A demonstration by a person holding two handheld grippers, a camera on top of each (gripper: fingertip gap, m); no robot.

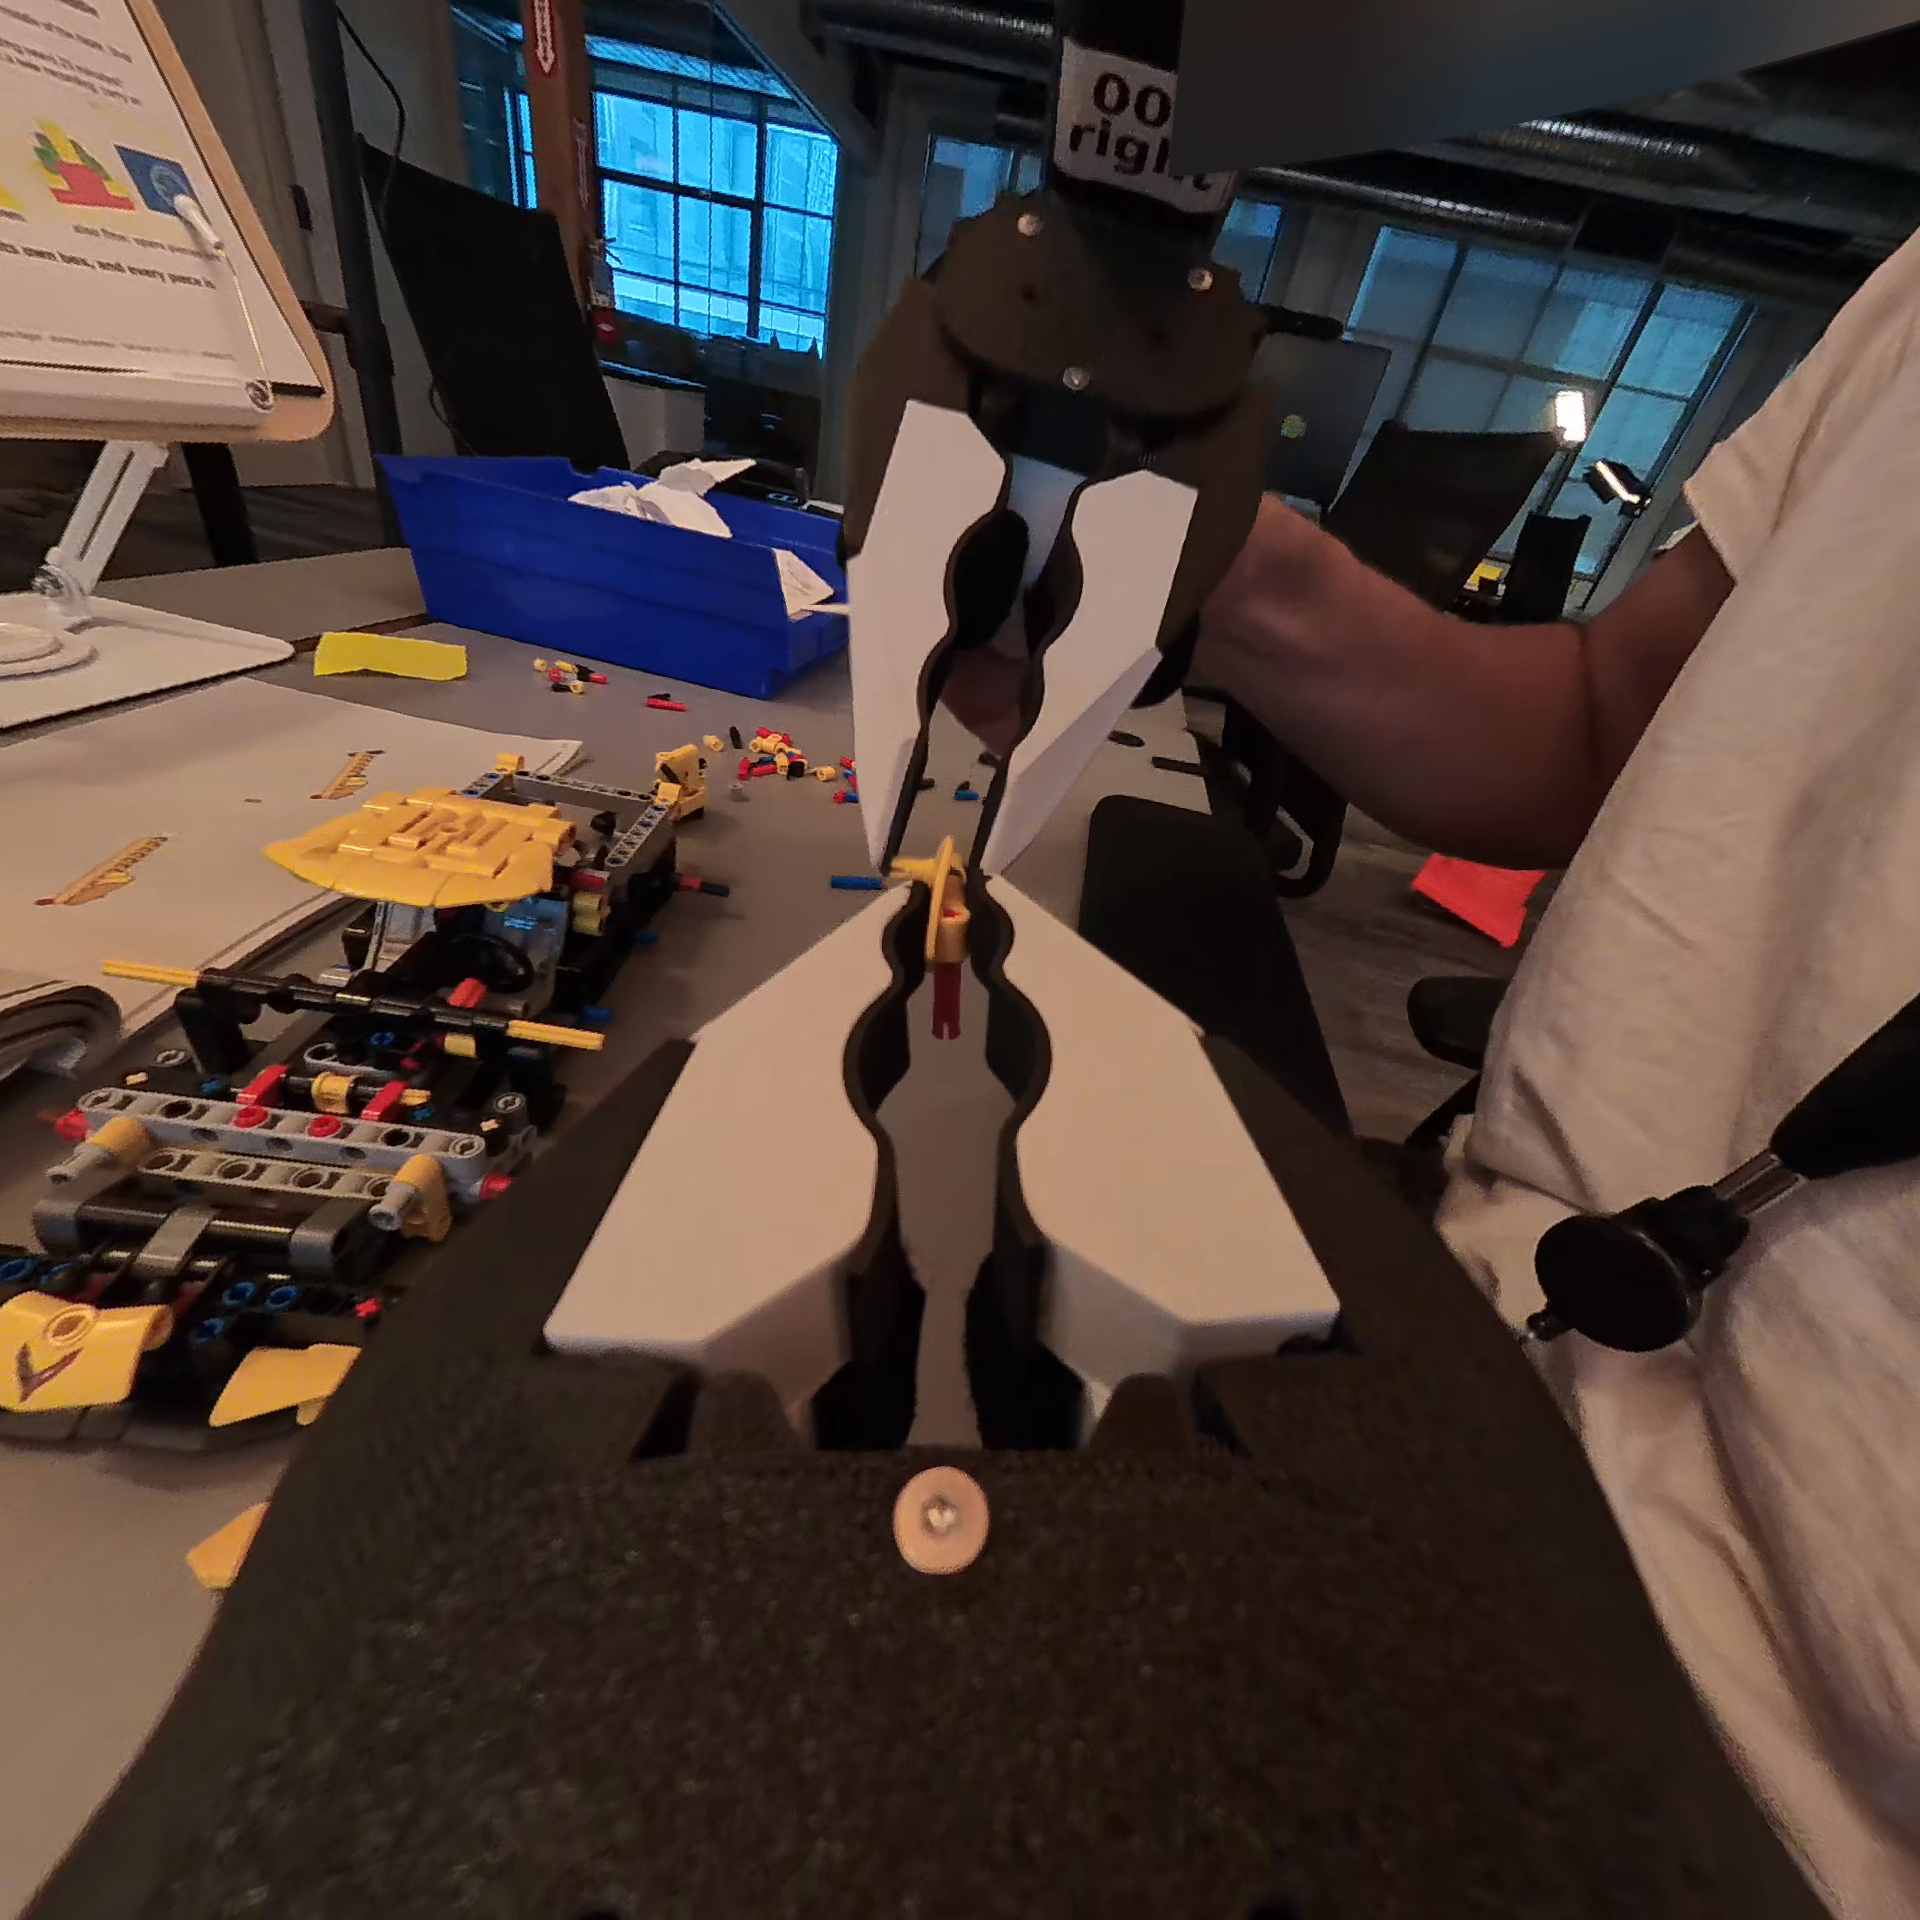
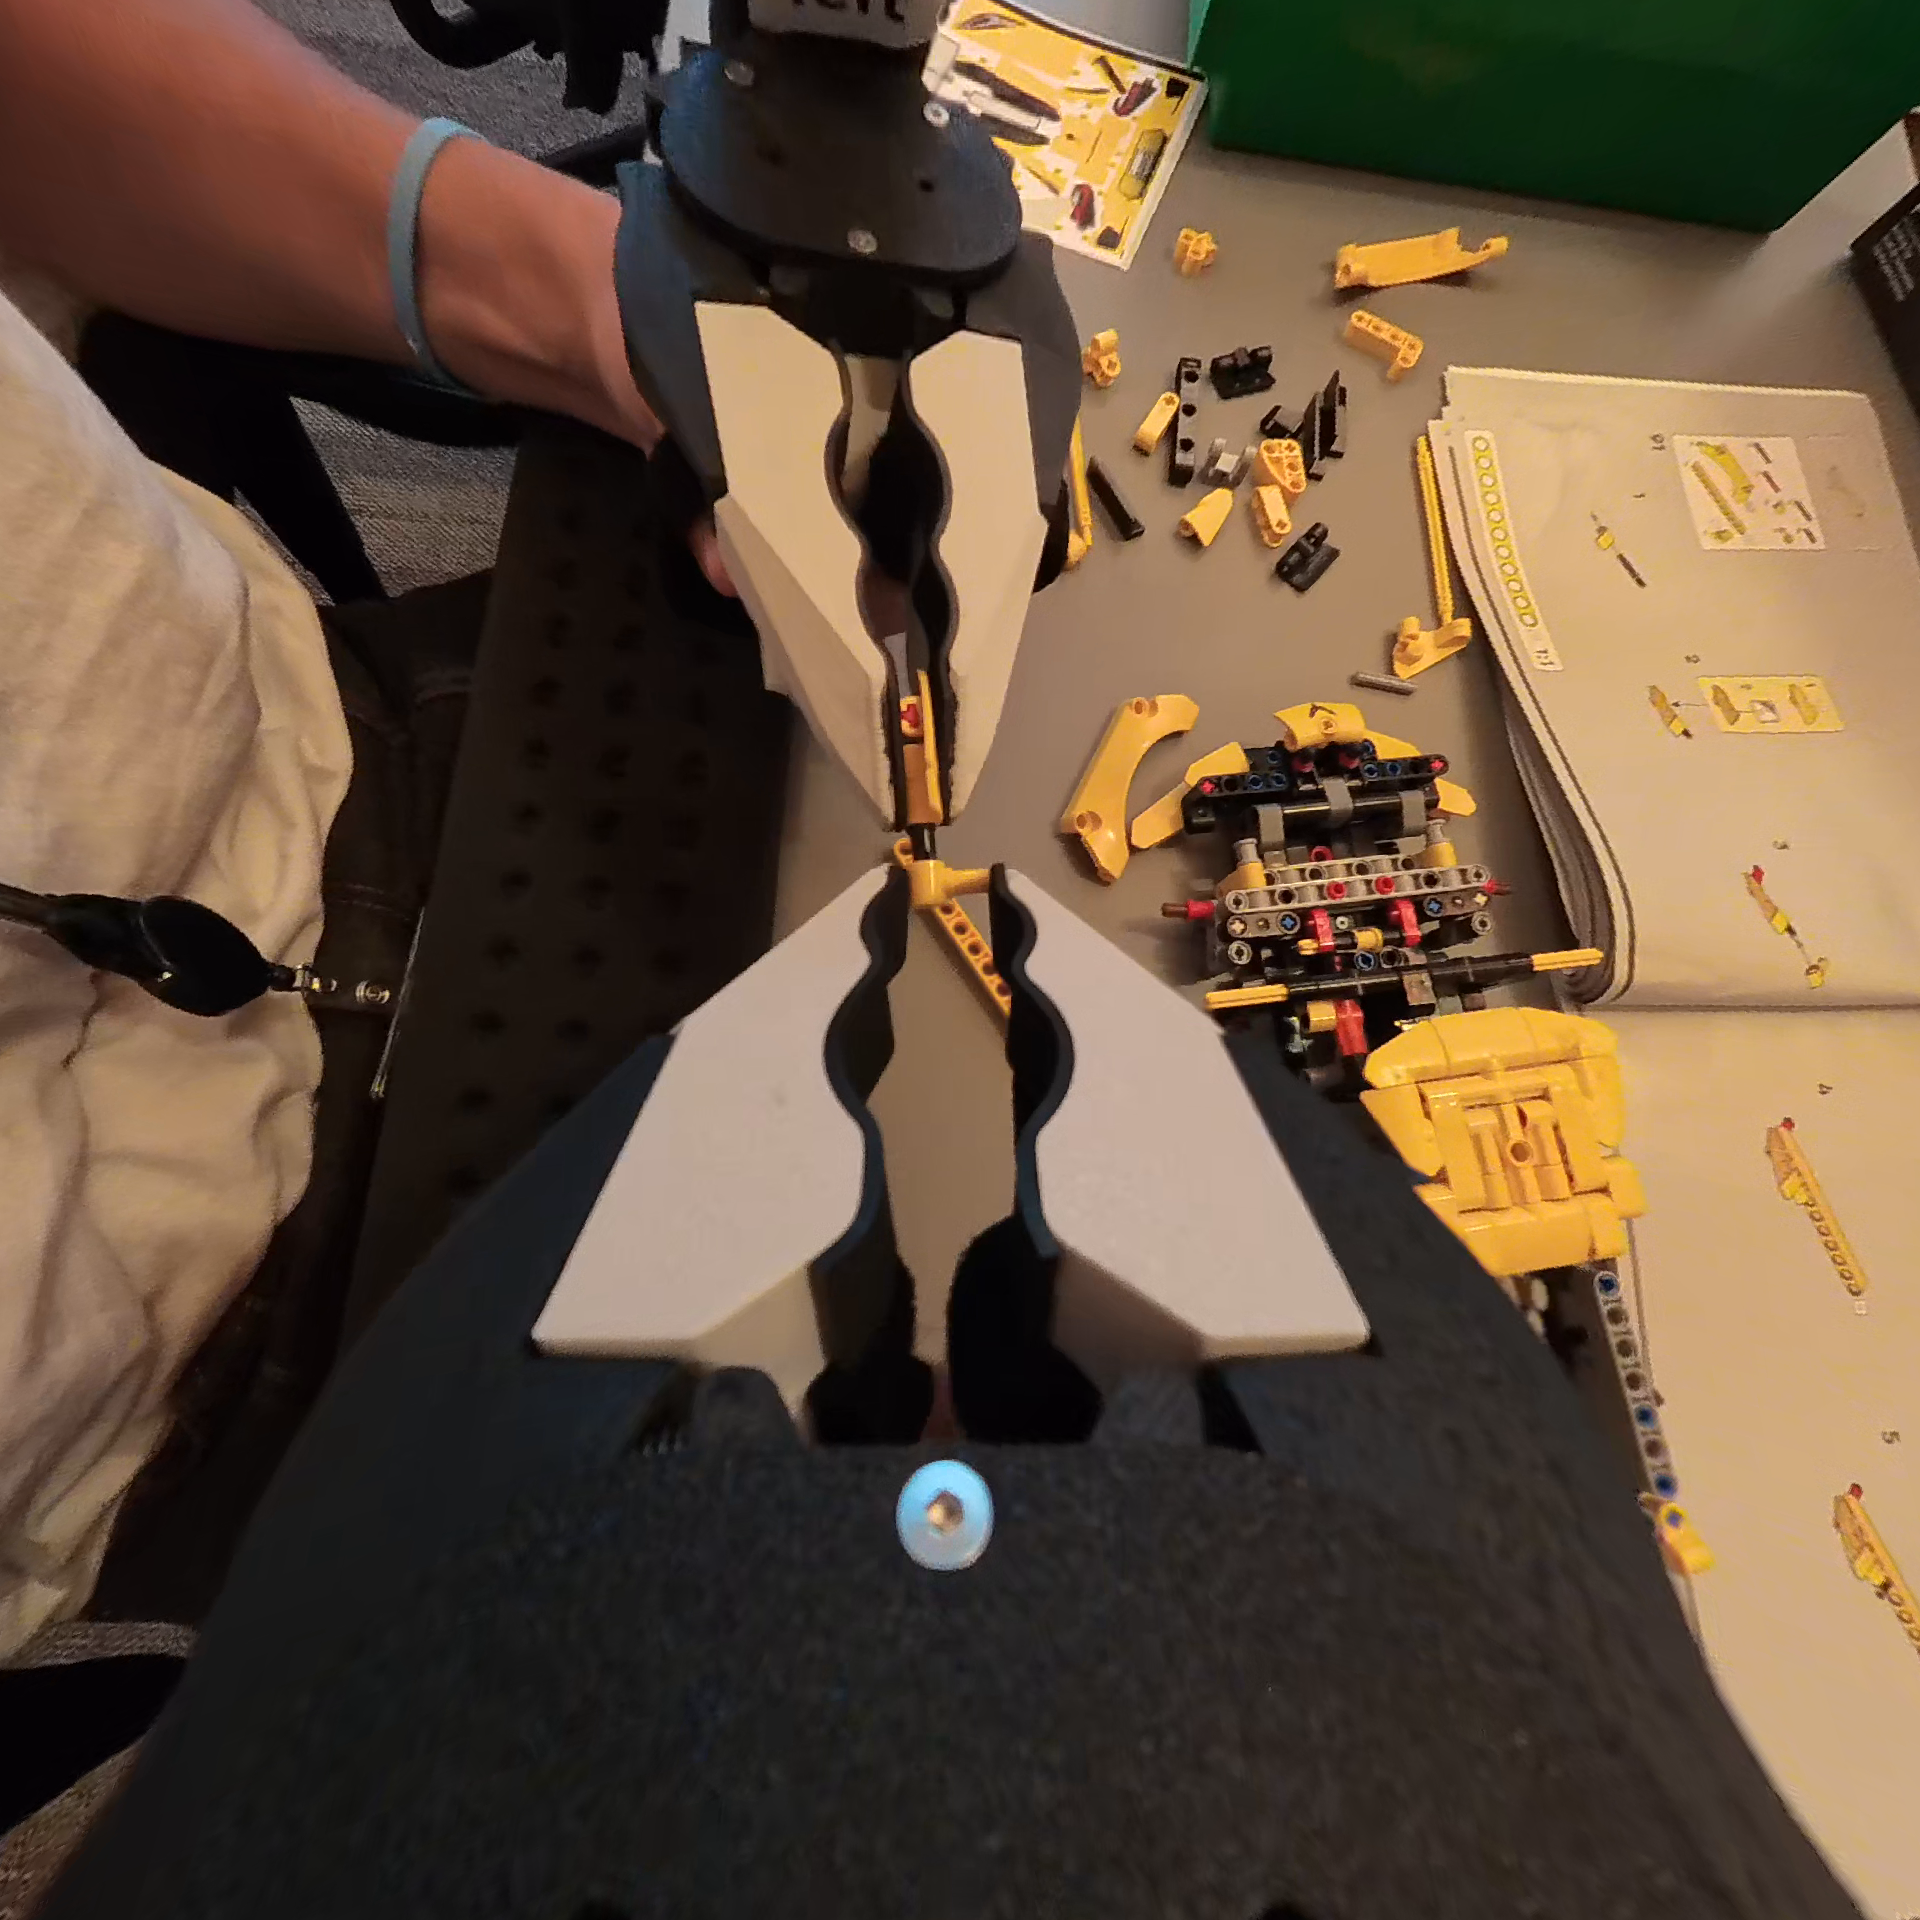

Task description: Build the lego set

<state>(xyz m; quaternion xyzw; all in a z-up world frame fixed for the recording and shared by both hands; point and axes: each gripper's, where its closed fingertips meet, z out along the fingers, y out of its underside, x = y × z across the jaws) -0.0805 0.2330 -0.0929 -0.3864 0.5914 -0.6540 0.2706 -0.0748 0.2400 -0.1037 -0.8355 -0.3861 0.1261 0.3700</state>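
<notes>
Grey, matte tabletop (image 2: pixel 1247 644) fills most of what we see, in a dim room with tall blue-lit grid windows (image 1: pixel 717 208) and dark office chairs behind. On it, from largest down: an open white instruction booklet (image 2: pixel 1714 644), a green box (image 2: pixel 1538 94) at the far edge, a blue plastic bin (image 1: pixel 613 582) holding crumpled paper, and a white document stand (image 1: pixel 135 208) carrying a printed sheet.

Beside the booklet lies the half-built yellow, black and grey lego car chassis (image 2: pixel 1382 935), with a yellow studded roof panel (image 2: pixel 1507 1143) at one end. Loose yellow and black lego pieces (image 2: pixel 1236 447) are scattered past it, and small red, blue and yellow pins (image 1: pixel 779 758) lie near the bin.

We hold both tools above the table's near edge, tip to tip, well apart from the chassis. The left gripper (image 1: pixel 940 904), black with white wedge fingers, is closed almost fully on a small yellow connector piece with a red pin (image 1: pixel 945 935) hanging from it between the fingers. The right gripper (image 2: pixel 940 878), built the same, has its fingers a narrow gap apart, and a yellow elbow connector joined to a thin yellow holed beam (image 2: pixel 951 894) sits at its tips; we cannot tell whether the tips press on it. The two small parts meet where the grippers' tips face each other.

A person's forearm with a pale blue wristband (image 2: pixel 410 249) and a white shirt (image 1: pixel 1714 935) frame one side.
</notes>
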